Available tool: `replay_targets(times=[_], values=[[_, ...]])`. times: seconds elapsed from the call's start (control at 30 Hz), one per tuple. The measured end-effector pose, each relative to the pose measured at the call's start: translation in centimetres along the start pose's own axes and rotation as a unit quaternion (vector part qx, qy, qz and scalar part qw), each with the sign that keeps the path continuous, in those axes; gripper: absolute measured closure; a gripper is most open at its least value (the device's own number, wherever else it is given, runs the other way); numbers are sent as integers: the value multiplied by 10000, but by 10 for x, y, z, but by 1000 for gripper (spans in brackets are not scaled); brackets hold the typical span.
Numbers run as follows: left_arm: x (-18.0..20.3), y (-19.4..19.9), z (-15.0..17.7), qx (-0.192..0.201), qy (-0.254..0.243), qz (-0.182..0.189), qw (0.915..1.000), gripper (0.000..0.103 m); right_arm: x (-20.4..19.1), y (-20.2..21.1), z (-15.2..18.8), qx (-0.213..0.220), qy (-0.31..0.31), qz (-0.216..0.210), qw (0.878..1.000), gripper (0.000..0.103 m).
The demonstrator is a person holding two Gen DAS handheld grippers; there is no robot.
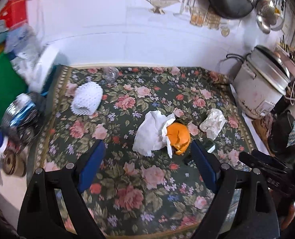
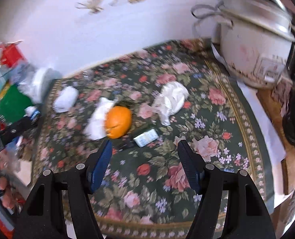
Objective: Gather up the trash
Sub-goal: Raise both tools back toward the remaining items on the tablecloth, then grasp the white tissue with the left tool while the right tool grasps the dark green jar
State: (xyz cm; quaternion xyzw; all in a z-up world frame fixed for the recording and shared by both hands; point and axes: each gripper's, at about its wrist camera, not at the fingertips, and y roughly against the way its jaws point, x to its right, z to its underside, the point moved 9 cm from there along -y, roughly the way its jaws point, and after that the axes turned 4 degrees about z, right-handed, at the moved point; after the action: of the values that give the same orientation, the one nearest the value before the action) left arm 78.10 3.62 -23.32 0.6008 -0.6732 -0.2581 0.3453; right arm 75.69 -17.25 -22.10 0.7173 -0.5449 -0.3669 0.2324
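On the floral tablecloth lie an orange peel against a white crumpled tissue, a second crumpled paper wad, a white foam fruit net and a clear plastic cup. My left gripper is open just short of the tissue and peel. In the right wrist view the peel, tissue, paper wad, foam net and a small white-blue packet show. My right gripper is open just short of the packet.
A white rice cooker stands at the right edge, also in the right wrist view. Cans, plastic bags and boxes crowd the left side. The white wall runs behind, with a wok and utensils hanging.
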Motion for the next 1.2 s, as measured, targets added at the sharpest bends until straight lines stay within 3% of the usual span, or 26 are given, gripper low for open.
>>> replay_targets(times=[0.27, 0.47, 0.57, 0.67, 0.93, 1.07, 1.13, 1.2], values=[[-24, -62, -9, -596, -355, 280, 9972, 16, 0, -75, -2, -547, -914, 204, 9941, 39], [-20, -111, -5, -1206, -357, 829, 9886, 16, -1, -107, 2, -691, -1555, 175, 9853, 39], [-15, -131, -4, -1348, -402, 904, 9859, 16, -2, -119, 5, -786, -1609, 266, 9835, 39], [-12, -153, -1, -1535, -423, 899, 9831, 16, -3, -124, 6, -767, -1664, 270, 9827, 48], [-23, -187, 5, -1742, -286, 747, 9815, 26, -12, -122, 1, -708, -1127, 365, 9904, 58], [-27, -199, 11, -1896, 13, 835, 9783, 43, -11, -120, -1, -689, -978, 382, 9921, 60], [-27, -199, 8, -1776, 151, 830, 9805, 49, -11, -118, 0, -698, -937, 334, 9926, 61], [-25, -200, 10, -1817, 338, 910, 9786, 71, -12, -116, 1, -701, -903, 278, 9931, 61]])
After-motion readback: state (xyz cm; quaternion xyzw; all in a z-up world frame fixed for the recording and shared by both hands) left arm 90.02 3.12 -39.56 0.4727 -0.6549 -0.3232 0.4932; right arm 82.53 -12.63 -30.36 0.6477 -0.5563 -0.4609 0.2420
